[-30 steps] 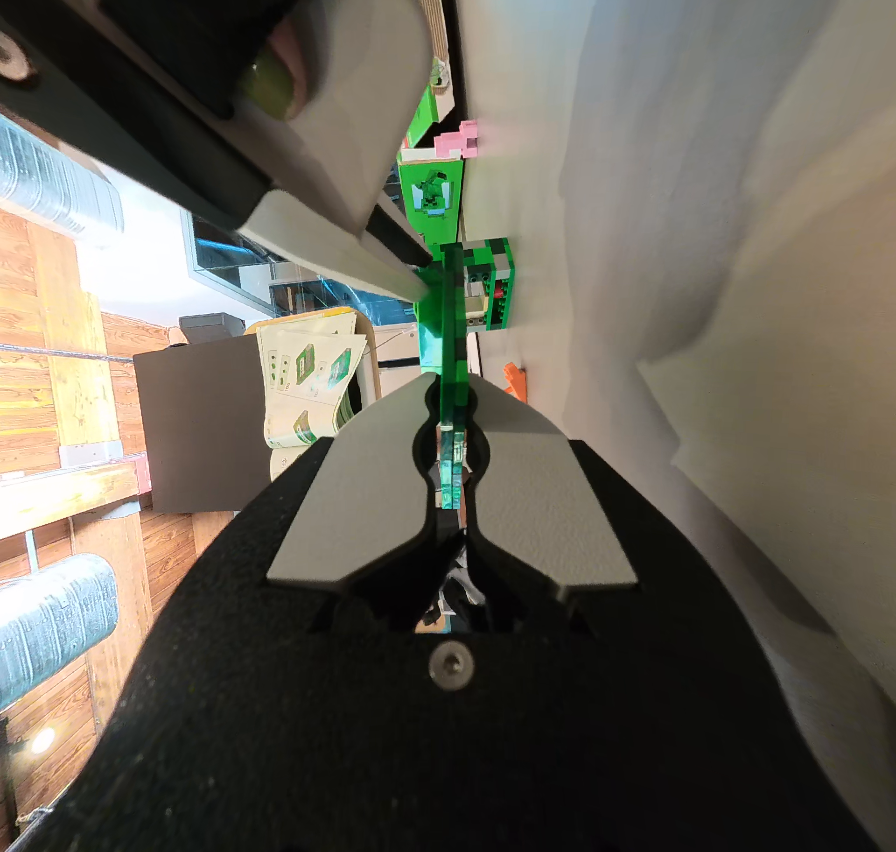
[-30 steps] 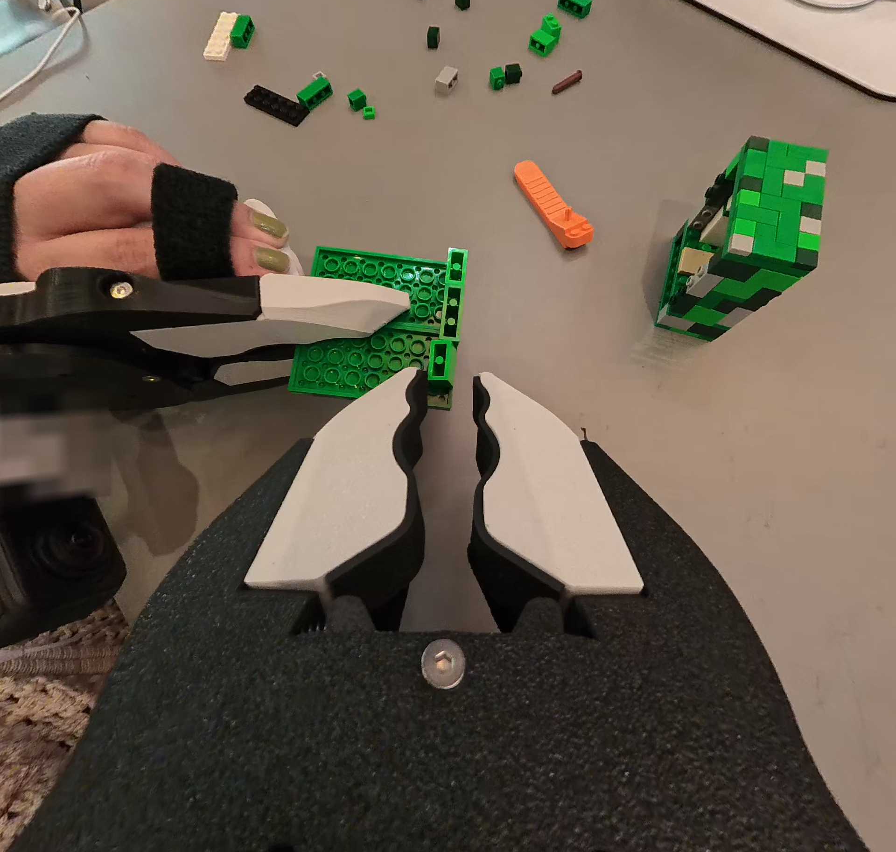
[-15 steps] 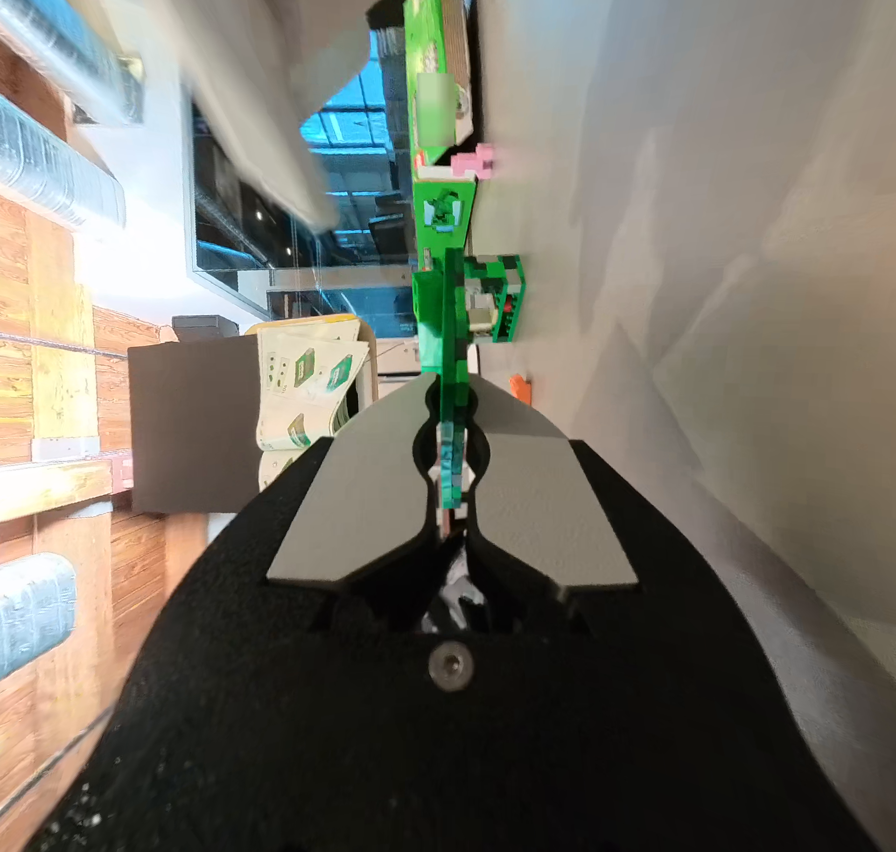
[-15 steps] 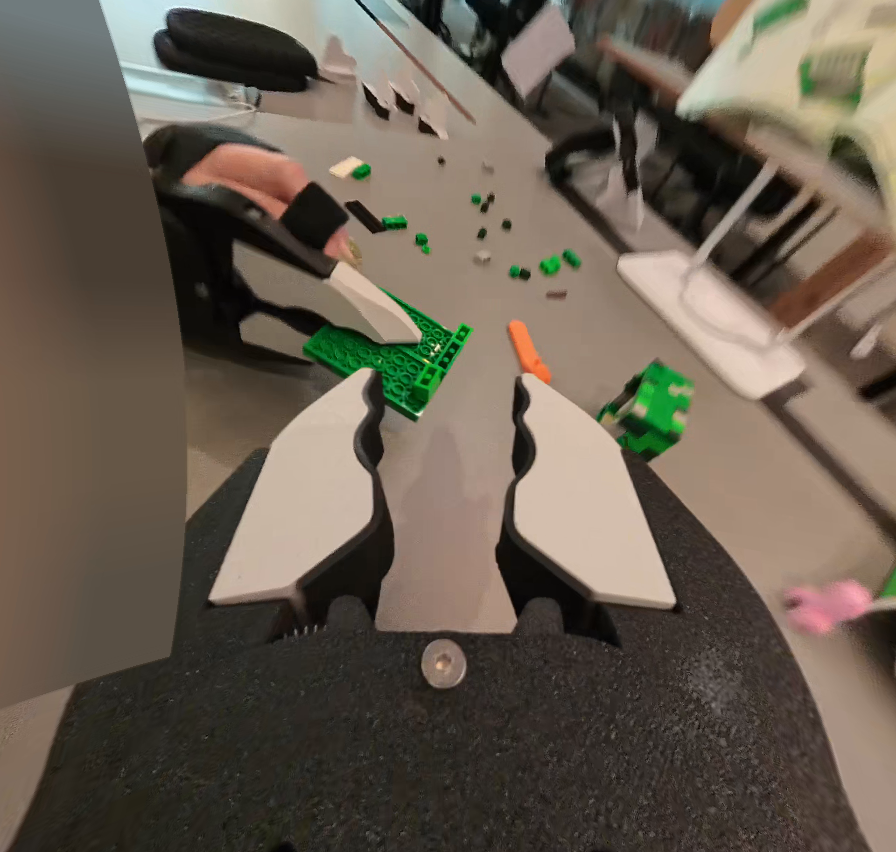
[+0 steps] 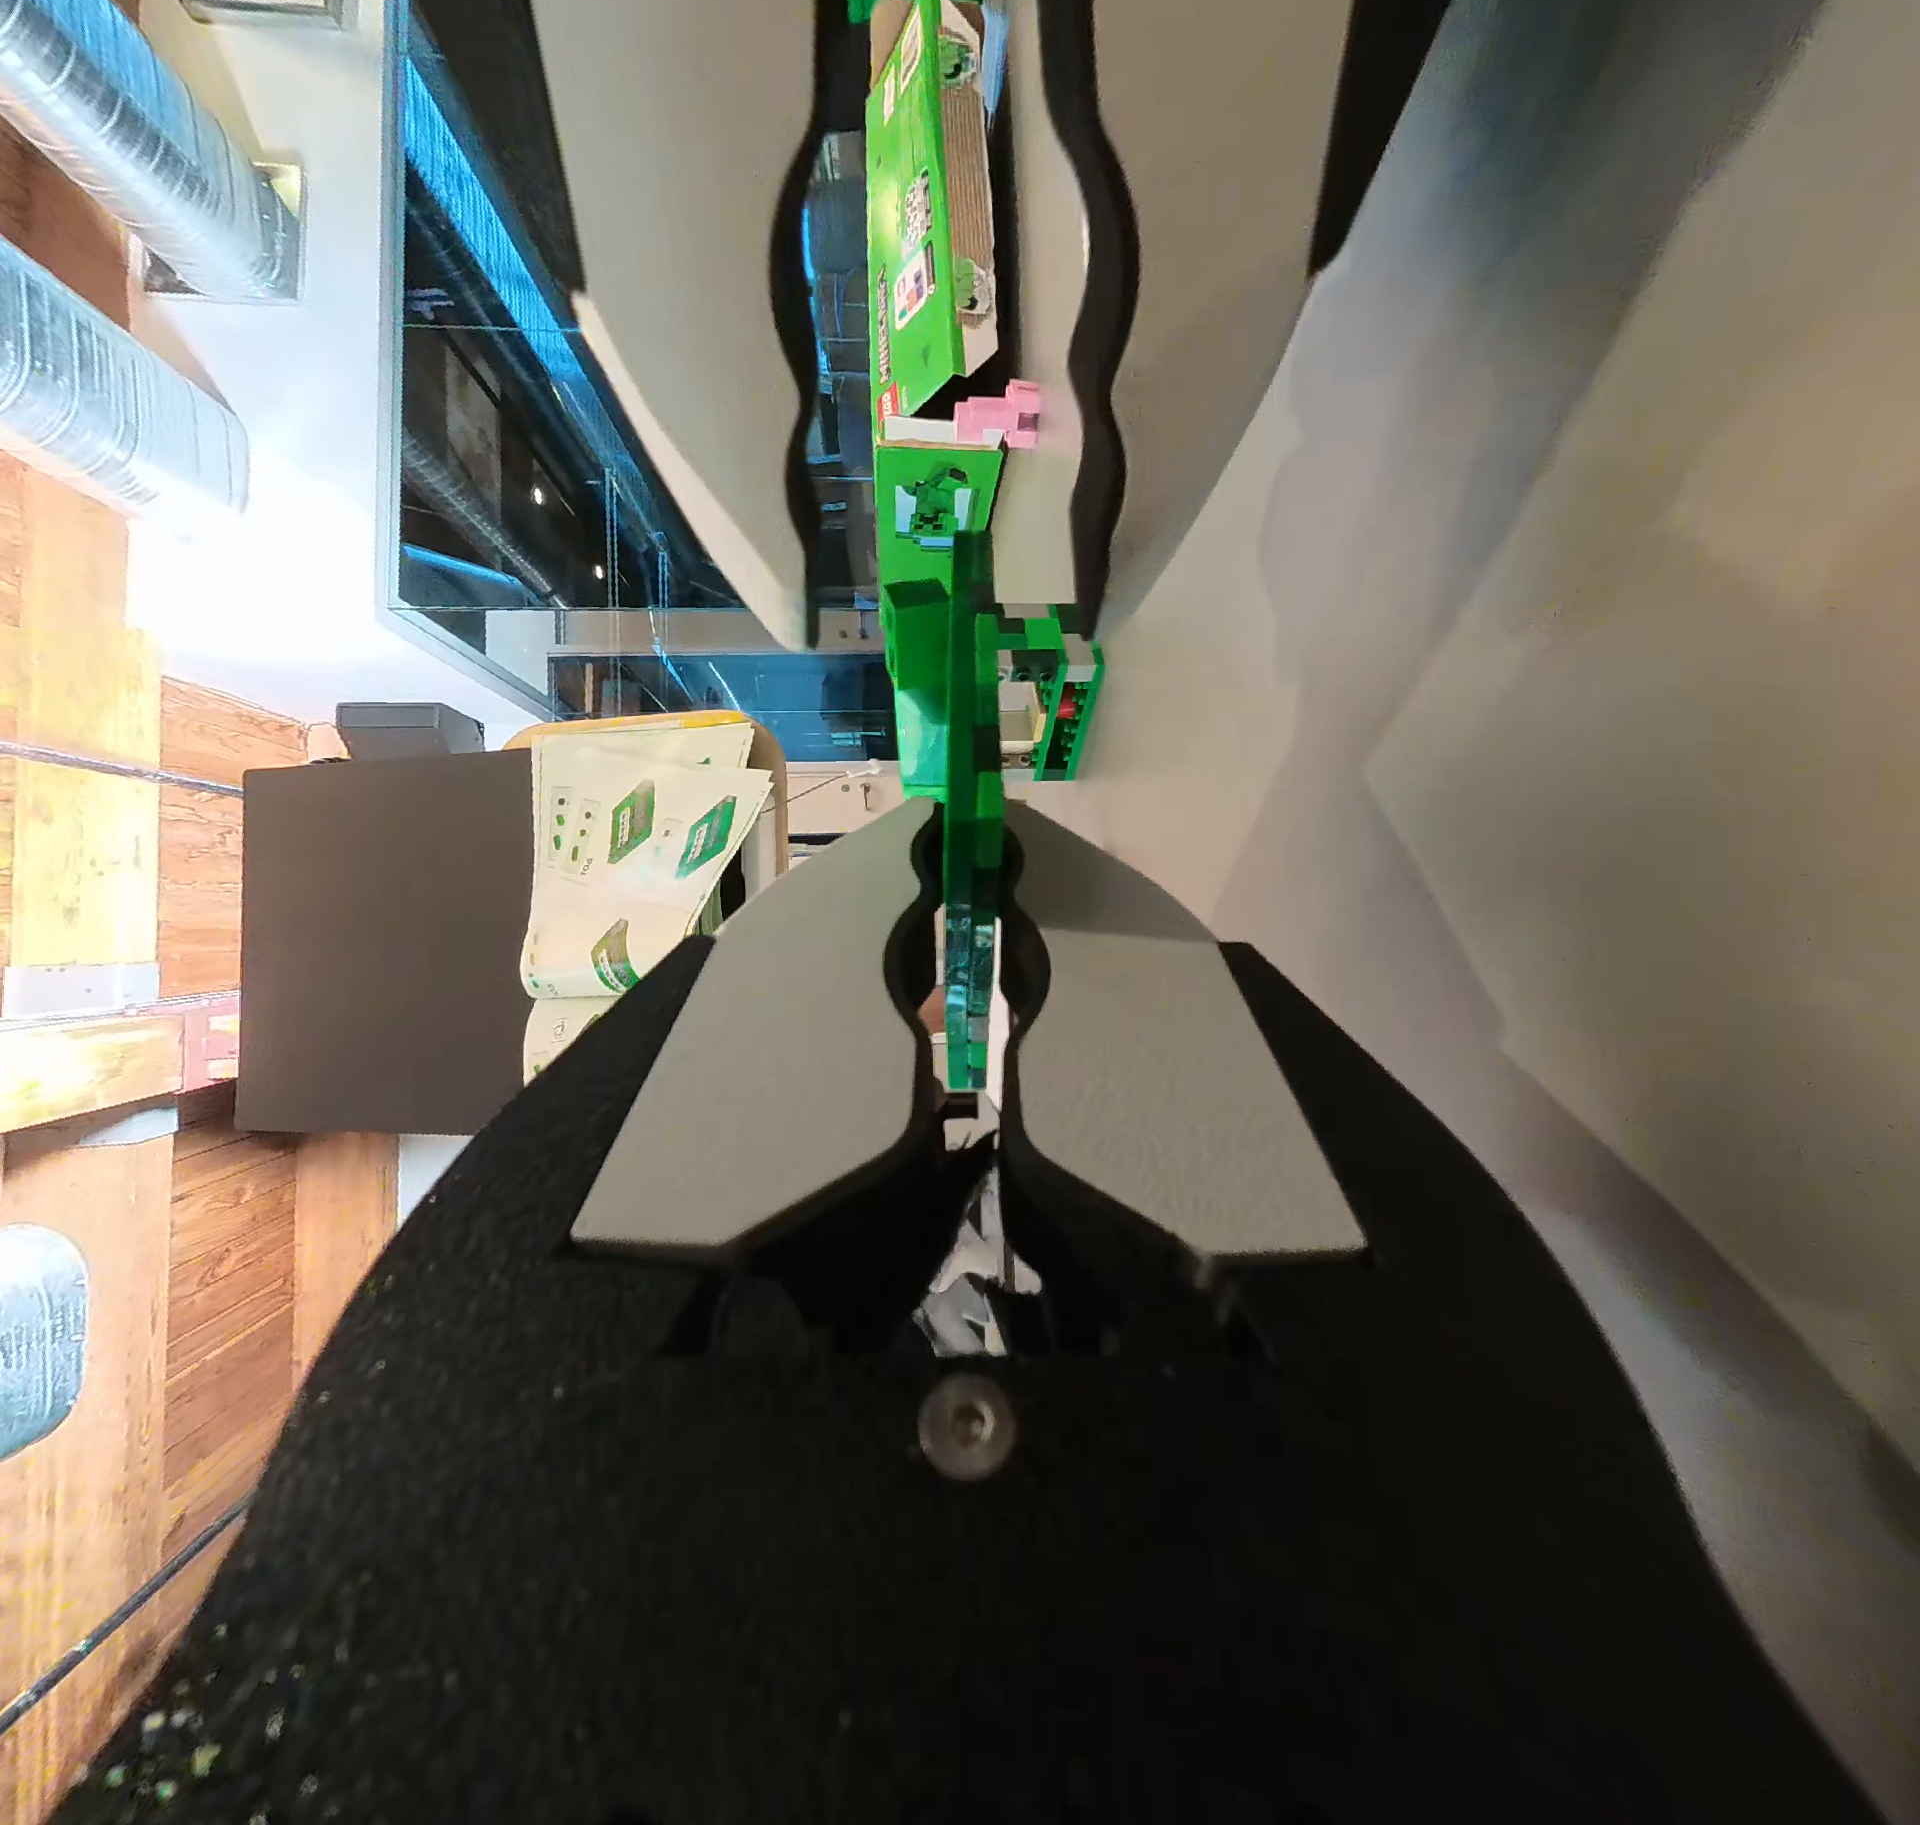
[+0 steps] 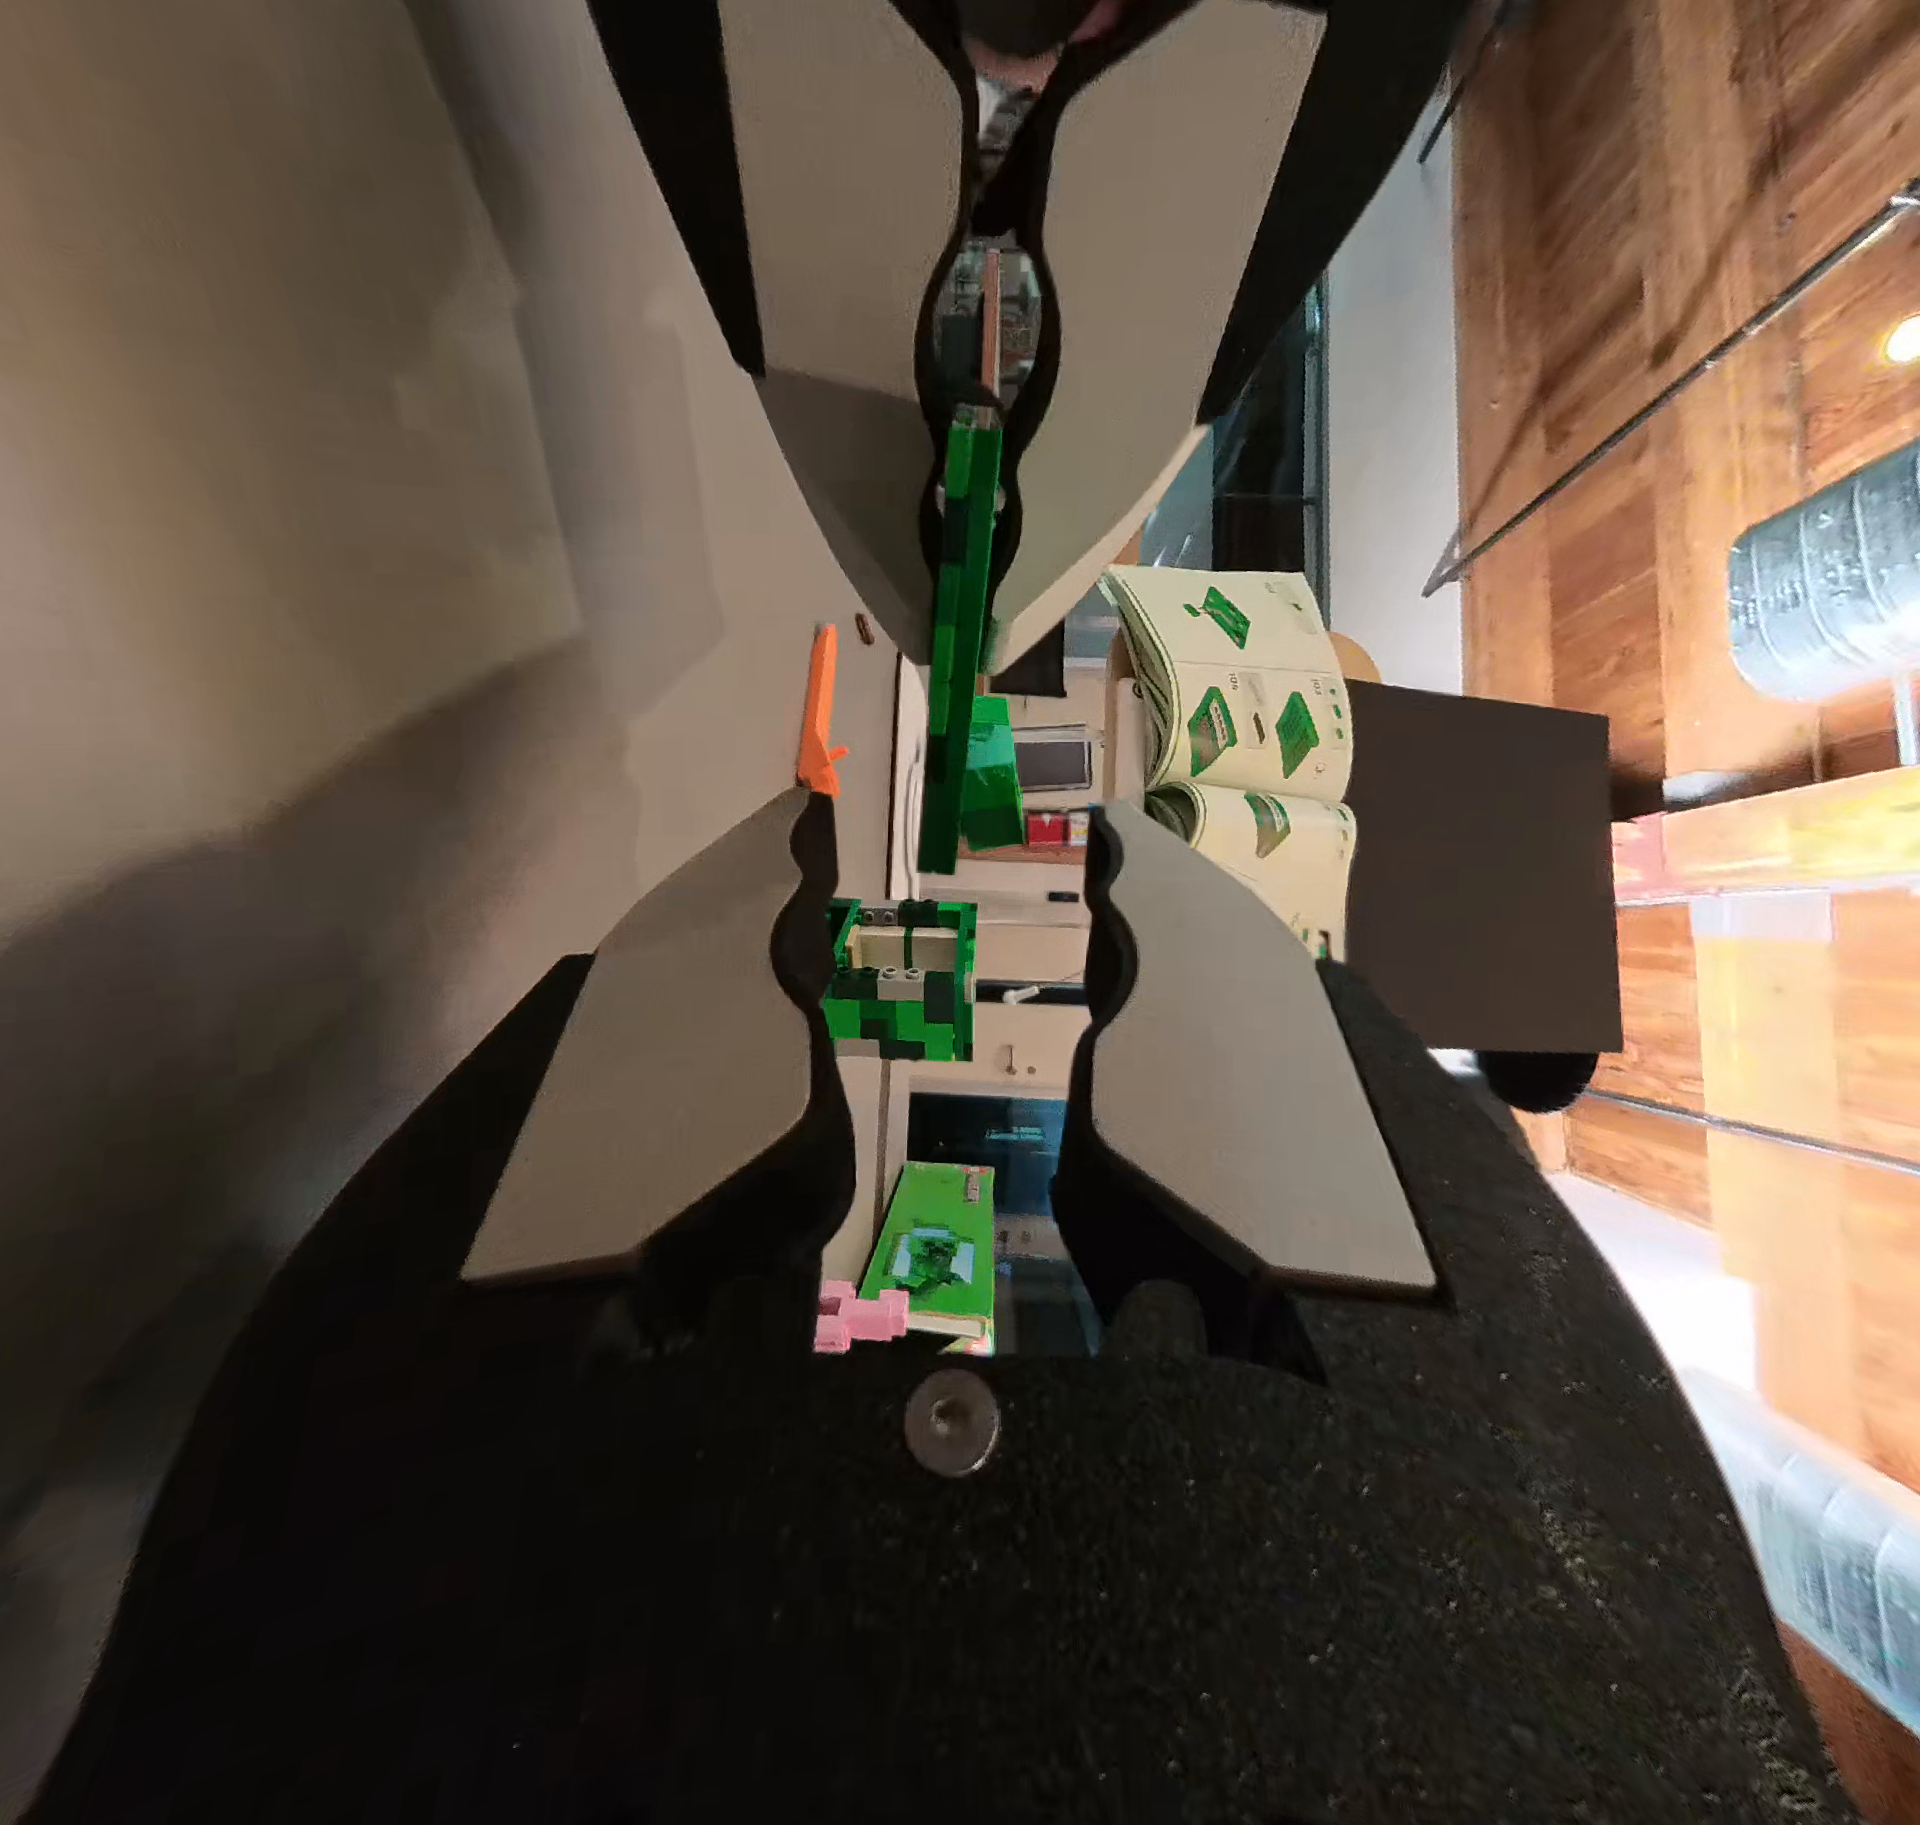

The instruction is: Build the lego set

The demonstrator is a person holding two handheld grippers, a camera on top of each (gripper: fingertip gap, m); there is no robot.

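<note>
Left gripper (image 5: 971, 954) pinches the flat green Lego plate (image 5: 971, 736) edge-on; spread-fingered right gripper (image 6: 961, 902) faces it; a misaligned approach could lever the plate loose

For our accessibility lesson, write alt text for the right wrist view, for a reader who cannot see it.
The open right gripper faces the left gripper, which clamps a thin green Lego plate edge-on. Between them a green block-patterned Lego cube and an orange tool sit on the grey table, an instruction booklet beyond.

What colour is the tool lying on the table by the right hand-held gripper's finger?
Orange tool, clearest in the right wrist view.
</note>
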